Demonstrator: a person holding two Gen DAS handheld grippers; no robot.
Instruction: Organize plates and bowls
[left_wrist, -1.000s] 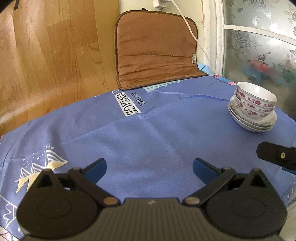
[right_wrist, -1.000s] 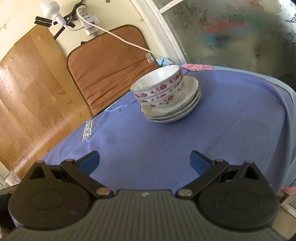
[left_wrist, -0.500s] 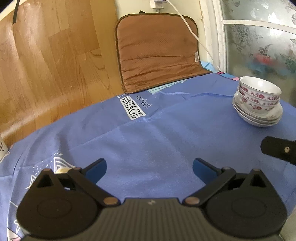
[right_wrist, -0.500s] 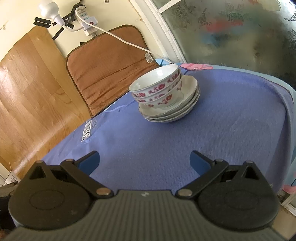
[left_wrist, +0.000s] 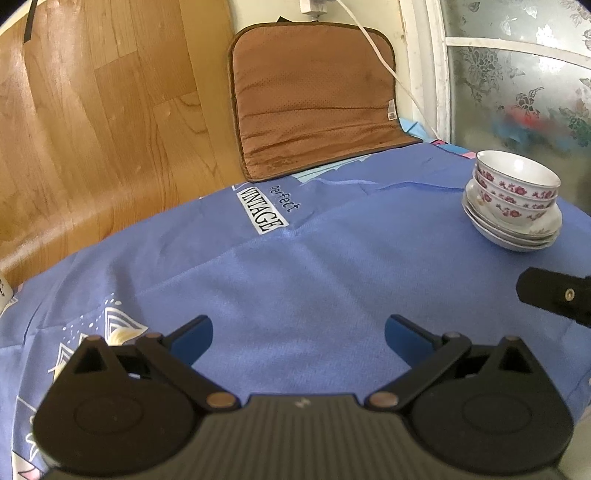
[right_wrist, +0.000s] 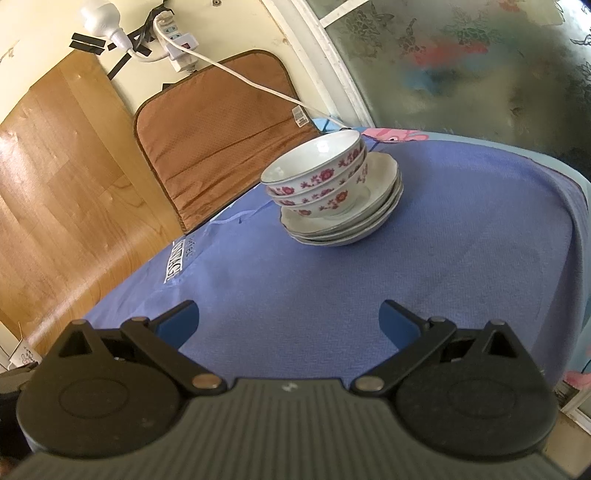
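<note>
Three white bowls with red flowers (right_wrist: 317, 177) are nested on a stack of white plates (right_wrist: 369, 218) on the blue tablecloth (right_wrist: 406, 280). In the left wrist view the bowls (left_wrist: 517, 188) and plates (left_wrist: 513, 232) stand at the far right. My left gripper (left_wrist: 298, 338) is open and empty above the cloth, well left of the stack. My right gripper (right_wrist: 289, 320) is open and empty, a short way in front of the stack. Part of the right gripper (left_wrist: 557, 295) shows at the right edge of the left wrist view.
A brown cushion (left_wrist: 314, 96) leans on the wall behind the table, with a white cable (right_wrist: 251, 81) and power strip (right_wrist: 177, 40) above it. A wooden panel (left_wrist: 92, 122) is at the left. A patterned glass window (right_wrist: 480, 62) is at the right. The table edge (right_wrist: 576, 206) drops off on the right.
Both grippers have drawn slightly back and tilted up, so more of the wall shows. The stack has not moved. Both grippers stay open.
</note>
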